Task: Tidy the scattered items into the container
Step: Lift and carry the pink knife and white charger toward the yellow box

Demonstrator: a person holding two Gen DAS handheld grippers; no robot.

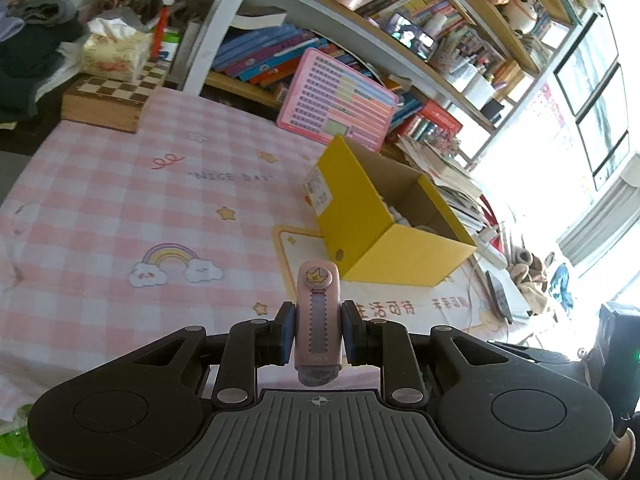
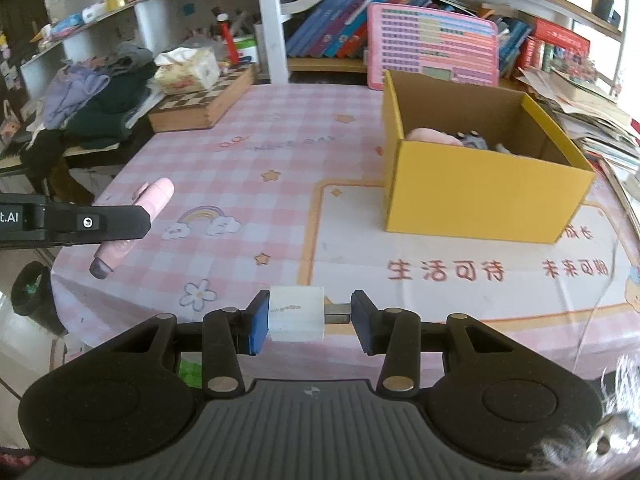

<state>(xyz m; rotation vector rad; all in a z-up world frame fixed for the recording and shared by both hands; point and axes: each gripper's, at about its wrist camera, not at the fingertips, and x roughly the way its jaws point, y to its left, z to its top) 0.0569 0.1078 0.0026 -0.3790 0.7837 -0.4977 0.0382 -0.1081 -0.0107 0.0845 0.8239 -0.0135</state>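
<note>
Risk sits mostly with my right claw [image 2: 309, 322]: it grips a white plug adapter [image 2: 296, 314] end to end, one pad on the flat body, the other against the metal prongs. That prong side gives a small, hard bearing, so I judge a jolt or a quick turn could let the adapter pivot and fall onto the desk [image 2: 248, 152] short of the yellow box [image 2: 480, 196].

My left claw [image 1: 318, 332] is clamped on a pink utility knife [image 1: 317, 320], which stands up between the pads with its crown-marked end toward the box [image 1: 384, 240] ahead. Much of its length sticks out beyond the pads, so clipping the near wall on the way in could lever it loose.

Both claws hover above the checked cloth, the box near but not yet under either. It already holds a pink item [image 2: 434, 136] and some grey bits [image 2: 474, 140]. If both claws head for the opening together, they may knock each other.
</note>
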